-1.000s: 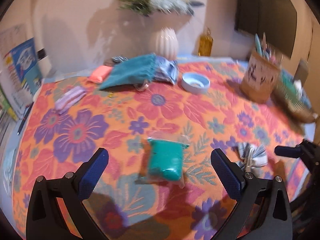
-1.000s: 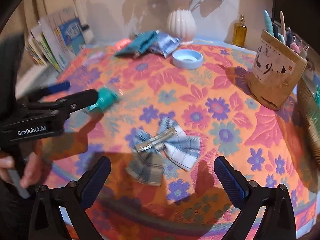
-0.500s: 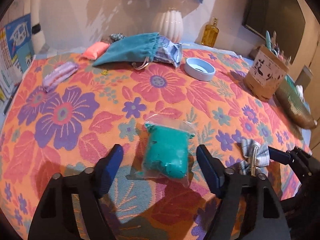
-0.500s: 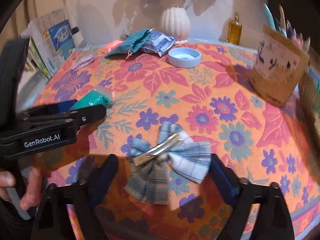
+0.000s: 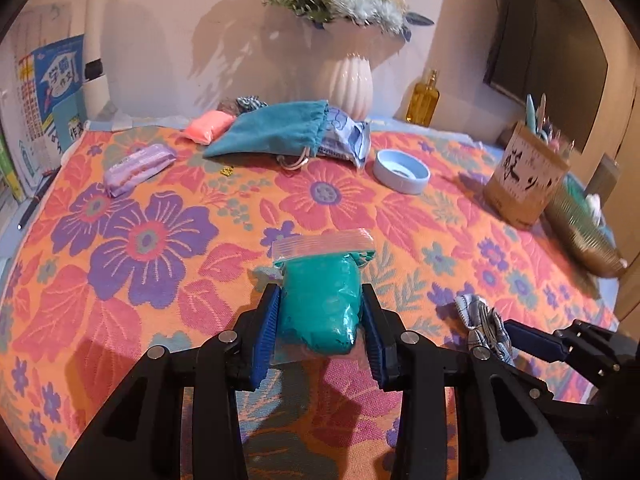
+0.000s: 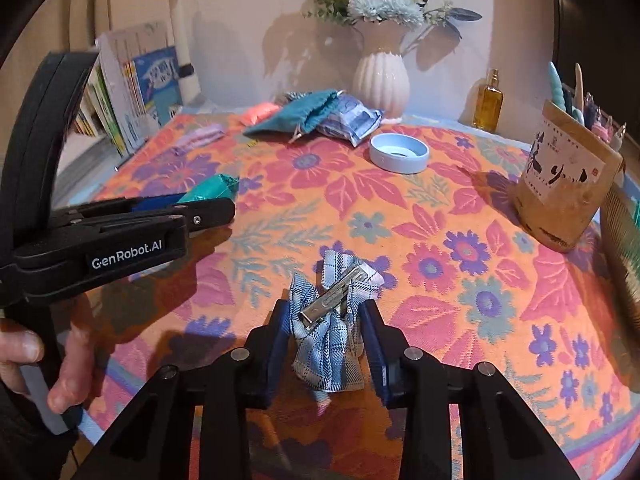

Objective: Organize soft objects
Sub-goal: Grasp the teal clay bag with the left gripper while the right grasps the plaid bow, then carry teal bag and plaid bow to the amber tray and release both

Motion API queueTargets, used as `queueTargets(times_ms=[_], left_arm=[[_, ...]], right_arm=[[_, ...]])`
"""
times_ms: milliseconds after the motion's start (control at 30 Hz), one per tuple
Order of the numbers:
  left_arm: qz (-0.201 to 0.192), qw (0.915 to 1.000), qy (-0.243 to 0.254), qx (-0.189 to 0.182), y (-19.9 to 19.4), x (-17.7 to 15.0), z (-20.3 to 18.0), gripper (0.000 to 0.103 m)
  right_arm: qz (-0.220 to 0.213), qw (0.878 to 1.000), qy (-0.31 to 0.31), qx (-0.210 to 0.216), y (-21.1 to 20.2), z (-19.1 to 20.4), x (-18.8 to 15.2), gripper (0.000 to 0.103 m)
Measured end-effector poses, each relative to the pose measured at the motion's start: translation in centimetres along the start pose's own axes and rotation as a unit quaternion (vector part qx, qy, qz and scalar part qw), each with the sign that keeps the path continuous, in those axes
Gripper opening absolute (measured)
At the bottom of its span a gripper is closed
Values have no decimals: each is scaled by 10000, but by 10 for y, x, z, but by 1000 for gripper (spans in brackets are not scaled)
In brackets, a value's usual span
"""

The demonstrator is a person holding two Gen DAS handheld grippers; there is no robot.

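Left wrist: left gripper (image 5: 320, 316) fingers closing, pads pressing teal clay bag (image 5: 320, 304). Right wrist: right gripper (image 6: 325, 336) fingers closing, squeezing plaid bow clip (image 6: 330, 328) on bench (image 6: 460, 280).

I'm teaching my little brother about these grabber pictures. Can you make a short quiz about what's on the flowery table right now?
1. True or false: the left gripper has a bag of teal dough between its fingers.
2. What lies between the right gripper's fingers? A) a plaid hair bow B) a spoon C) a sock
3. Fill in: the light blue bowl sits on the tablecloth in front of the white ____ of flowers.

Key:
1. True; the fingers are closing on both sides of the bag.
2. A; the plaid hair bow with a metal clip is bunched up between the closing fingers.
3. vase
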State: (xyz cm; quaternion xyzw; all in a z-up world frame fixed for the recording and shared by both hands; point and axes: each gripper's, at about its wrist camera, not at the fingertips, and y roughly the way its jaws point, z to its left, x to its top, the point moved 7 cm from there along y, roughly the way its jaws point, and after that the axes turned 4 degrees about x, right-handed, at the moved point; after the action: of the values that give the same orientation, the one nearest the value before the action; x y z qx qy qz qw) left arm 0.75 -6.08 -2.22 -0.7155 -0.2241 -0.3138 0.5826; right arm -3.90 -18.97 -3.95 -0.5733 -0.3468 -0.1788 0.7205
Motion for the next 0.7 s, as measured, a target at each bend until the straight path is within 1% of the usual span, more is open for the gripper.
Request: queueTargets(times_ms=[133,300,333,433,467,600,700], left_arm=[[7,10000,-43,-68,1,1,1,36],[-8,9999,-34,-141,0,0,-1,36],[-13,9999,-38,-163,-1,0,-1,36],[-1,9999,-33,-153,-1,0,-1,36],[2,9999,-27,-152,-1,0,-1,36],[6,9999,54,-100,-1,0,-4,36],[99,9997,187,-71,4,-1,-7,36]], right_arm=[[-72,10000,38,42,-3,-3,0,35],[-112,9994,265,169,-5,-15,-1,35],[-106,9991,336,242,-5,-17,-1,35],[-137,9959,620,642,-10,-22,-1,35],[-165,9952,677,680,-12,-24,0,35],[-271,9932,868,725,-22,-33,4,35],[-409,9922,908,752,-35,-39,9,35]])
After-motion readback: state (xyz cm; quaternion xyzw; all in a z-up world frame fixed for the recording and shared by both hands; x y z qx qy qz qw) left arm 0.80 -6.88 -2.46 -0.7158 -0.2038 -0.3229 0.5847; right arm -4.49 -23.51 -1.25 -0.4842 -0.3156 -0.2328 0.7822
